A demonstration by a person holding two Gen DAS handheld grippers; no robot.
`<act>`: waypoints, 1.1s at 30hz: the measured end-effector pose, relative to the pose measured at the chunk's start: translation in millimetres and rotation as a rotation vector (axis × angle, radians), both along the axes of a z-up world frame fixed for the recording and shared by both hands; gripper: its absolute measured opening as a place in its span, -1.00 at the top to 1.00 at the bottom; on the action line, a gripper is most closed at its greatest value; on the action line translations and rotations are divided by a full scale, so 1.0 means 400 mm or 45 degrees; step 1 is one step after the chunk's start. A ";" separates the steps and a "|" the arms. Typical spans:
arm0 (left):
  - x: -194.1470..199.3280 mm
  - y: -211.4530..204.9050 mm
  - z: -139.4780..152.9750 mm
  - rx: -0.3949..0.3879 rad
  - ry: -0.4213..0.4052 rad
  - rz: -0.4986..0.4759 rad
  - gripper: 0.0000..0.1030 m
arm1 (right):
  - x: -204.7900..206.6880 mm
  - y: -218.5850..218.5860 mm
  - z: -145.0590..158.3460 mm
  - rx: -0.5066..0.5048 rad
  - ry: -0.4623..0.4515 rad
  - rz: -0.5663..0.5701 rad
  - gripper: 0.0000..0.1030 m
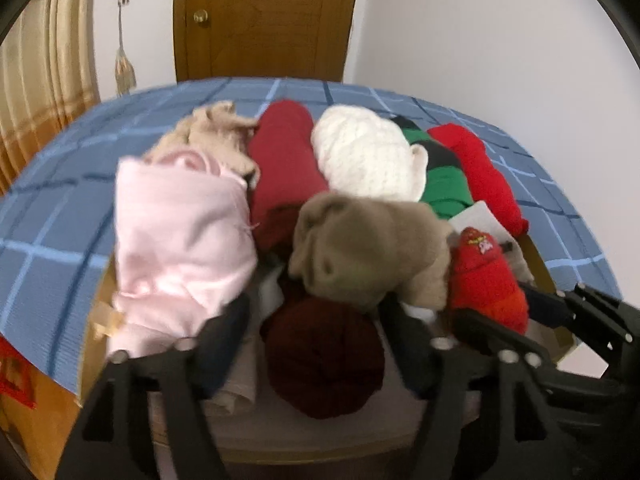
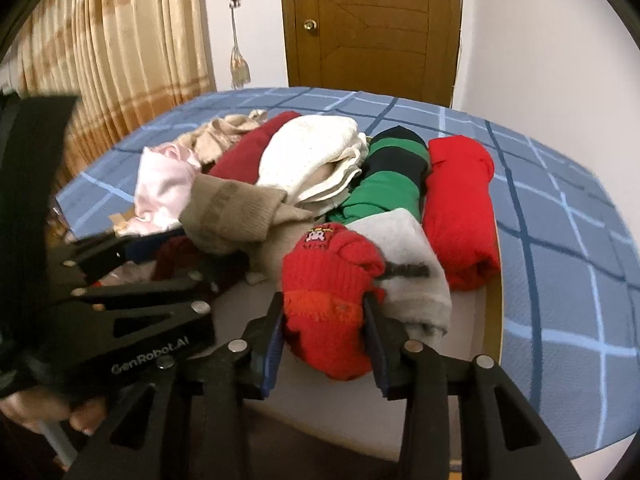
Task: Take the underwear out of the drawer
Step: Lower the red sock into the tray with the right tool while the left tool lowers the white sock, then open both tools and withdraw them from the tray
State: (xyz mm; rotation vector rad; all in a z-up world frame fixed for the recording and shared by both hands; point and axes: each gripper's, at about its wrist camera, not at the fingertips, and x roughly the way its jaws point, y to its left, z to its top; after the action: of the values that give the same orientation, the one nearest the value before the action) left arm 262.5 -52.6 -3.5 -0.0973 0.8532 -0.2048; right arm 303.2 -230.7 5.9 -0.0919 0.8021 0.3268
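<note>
Right wrist view: bed with blue checked cover (image 2: 560, 208) fills the background, wooden door (image 2: 372, 32) and striped curtain (image 2: 120, 40) behind it. Open drawer (image 2: 498, 280) sits in front of the bed, packed with rolled clothing. Back row, left to right: pink roll (image 2: 164, 188), dark red roll (image 2: 248, 152), white knit roll (image 2: 312, 156), green and black striped roll (image 2: 384, 176), bright red roll (image 2: 460, 208). Nearer row: taupe bundle (image 2: 236, 216), grey sock bundle (image 2: 408, 264), red knit bundle (image 2: 332, 300) with a small emblem.

Right hand-held gripper (image 2: 325, 320): jaws narrow, both pads pressing the sides of the red knit bundle, which lies at the front of the drawer, touching the grey sock bundle.

Left hand-held gripper (image 1: 320, 316): jaws stand wide, pads not pressing anything. Dark maroon roll (image 1: 324, 356) lies between the fingers, taupe bundle just above the tips. Left wrist frame is blurred.

Cannot tell which rolls are underwear; all clothing is inside the drawer.
</note>
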 end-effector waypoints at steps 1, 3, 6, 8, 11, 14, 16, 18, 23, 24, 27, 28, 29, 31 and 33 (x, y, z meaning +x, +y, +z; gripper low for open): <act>-0.002 -0.001 0.001 0.005 -0.009 -0.003 -0.38 | -0.006 -0.008 0.003 0.044 0.008 0.015 0.08; -0.008 -0.006 0.005 0.035 -0.017 -0.009 -0.39 | -0.018 -0.025 0.013 0.124 0.020 0.022 0.08; -0.024 -0.009 0.017 0.059 -0.048 -0.009 -0.39 | -0.043 -0.054 0.032 0.269 0.020 0.036 0.08; -0.040 -0.007 0.028 0.061 -0.082 -0.001 -0.41 | -0.065 -0.079 0.052 0.368 -0.027 0.004 0.08; -0.061 -0.008 0.045 0.085 -0.139 0.002 -0.67 | -0.087 -0.114 0.075 0.431 -0.127 -0.096 0.08; -0.076 -0.004 0.061 0.150 -0.201 0.022 -0.74 | -0.072 -0.117 0.066 0.312 -0.126 -0.233 0.08; -0.080 0.002 0.074 0.164 -0.237 0.052 -0.74 | -0.053 -0.116 0.050 0.282 -0.094 -0.272 0.08; -0.071 0.015 0.088 0.170 -0.252 0.075 -0.74 | -0.031 -0.105 0.025 0.262 -0.047 -0.289 0.08; -0.024 0.026 0.112 0.192 -0.278 0.109 -0.75 | -0.029 -0.061 0.007 0.155 -0.073 -0.290 0.08; -0.017 0.025 0.116 0.202 -0.288 0.118 -0.75 | -0.032 -0.054 0.007 0.150 -0.076 -0.287 0.08; 0.013 0.024 0.132 0.204 -0.299 0.154 -0.75 | -0.032 -0.045 0.001 0.138 -0.079 -0.288 0.08; 0.022 0.024 0.135 0.198 -0.296 0.162 -0.75 | -0.033 -0.045 -0.001 0.135 -0.082 -0.291 0.08; 0.033 0.021 0.132 0.207 -0.291 0.169 -0.75 | -0.034 -0.044 -0.003 0.138 -0.084 -0.292 0.08; 0.047 0.006 0.110 0.269 -0.245 0.173 -0.76 | -0.031 -0.046 -0.009 0.150 -0.078 -0.297 0.08; 0.040 -0.003 0.085 0.299 -0.235 0.174 -0.76 | -0.036 -0.048 -0.013 0.166 -0.068 -0.296 0.08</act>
State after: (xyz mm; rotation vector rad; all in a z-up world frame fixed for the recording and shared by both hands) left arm 278.7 -54.0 30.5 0.0822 0.6782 0.0154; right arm 288.9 -249.8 0.9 0.1136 0.7288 0.1555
